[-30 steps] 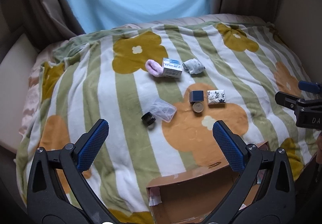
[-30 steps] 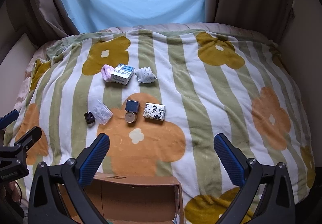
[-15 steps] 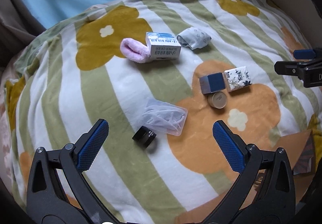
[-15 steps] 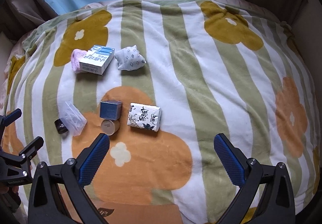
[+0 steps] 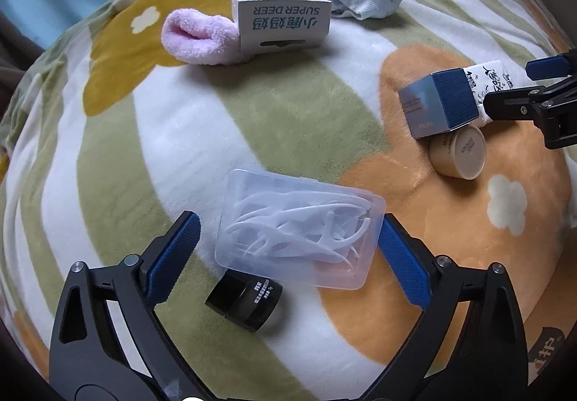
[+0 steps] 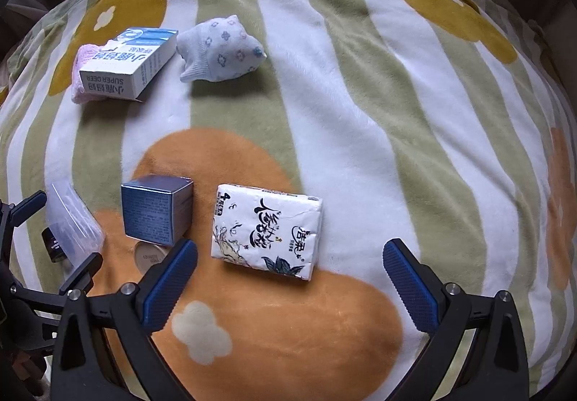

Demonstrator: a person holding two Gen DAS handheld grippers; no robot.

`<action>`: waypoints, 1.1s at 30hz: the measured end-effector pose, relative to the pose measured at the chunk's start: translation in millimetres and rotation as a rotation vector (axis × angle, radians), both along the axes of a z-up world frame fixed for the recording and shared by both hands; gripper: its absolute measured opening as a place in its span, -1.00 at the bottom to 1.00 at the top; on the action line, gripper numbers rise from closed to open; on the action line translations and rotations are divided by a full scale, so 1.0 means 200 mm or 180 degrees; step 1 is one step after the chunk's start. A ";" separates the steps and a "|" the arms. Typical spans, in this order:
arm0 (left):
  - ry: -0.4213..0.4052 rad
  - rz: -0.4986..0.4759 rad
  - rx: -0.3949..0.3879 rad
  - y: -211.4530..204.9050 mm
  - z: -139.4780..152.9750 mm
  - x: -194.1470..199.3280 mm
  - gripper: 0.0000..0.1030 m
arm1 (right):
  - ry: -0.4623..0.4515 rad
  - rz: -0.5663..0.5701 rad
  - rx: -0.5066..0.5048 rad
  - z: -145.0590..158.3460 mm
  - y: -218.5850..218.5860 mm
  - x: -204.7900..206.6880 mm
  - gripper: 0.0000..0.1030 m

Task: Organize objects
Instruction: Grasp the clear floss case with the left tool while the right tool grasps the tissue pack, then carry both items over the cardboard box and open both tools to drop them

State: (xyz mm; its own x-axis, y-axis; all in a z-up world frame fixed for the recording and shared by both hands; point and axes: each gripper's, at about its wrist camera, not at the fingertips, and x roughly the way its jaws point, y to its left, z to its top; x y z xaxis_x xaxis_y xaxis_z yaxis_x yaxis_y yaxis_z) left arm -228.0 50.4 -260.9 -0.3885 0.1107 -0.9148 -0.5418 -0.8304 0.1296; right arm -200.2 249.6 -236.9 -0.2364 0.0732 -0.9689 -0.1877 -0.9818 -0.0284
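My left gripper [image 5: 288, 249] is open, its pads on either side of a clear plastic case of floss picks [image 5: 299, 231], close to it. A small black jar [image 5: 245, 300] lies just under the case's near edge. My right gripper [image 6: 288, 278] is open, just in front of a white tissue pack [image 6: 267, 231]. Beside the pack stand a blue box [image 6: 157, 213] and a tan round jar [image 6: 149, 256]. Farther back lie a white SUPER DEER box [image 6: 130, 65], a pink sock [image 5: 198, 36] and a pale blue sock [image 6: 220, 49].
Everything lies on a soft striped blanket with orange and yellow flowers [image 6: 360, 112]. A corner of a cardboard box [image 5: 548, 350] shows at the lower right of the left wrist view. The right gripper also shows at that view's right edge [image 5: 533, 101].
Both grippers have moved forward and down toward the objects. The left one now straddles the floss pick case; the right one has closed in on the tissue pack. The cardboard box has dropped almost out of view.
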 end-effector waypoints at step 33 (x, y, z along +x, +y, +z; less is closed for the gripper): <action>0.0279 0.0003 0.0289 0.01 0.37 0.11 0.60 | 0.0433 0.0374 0.0309 0.38 -0.13 0.11 0.15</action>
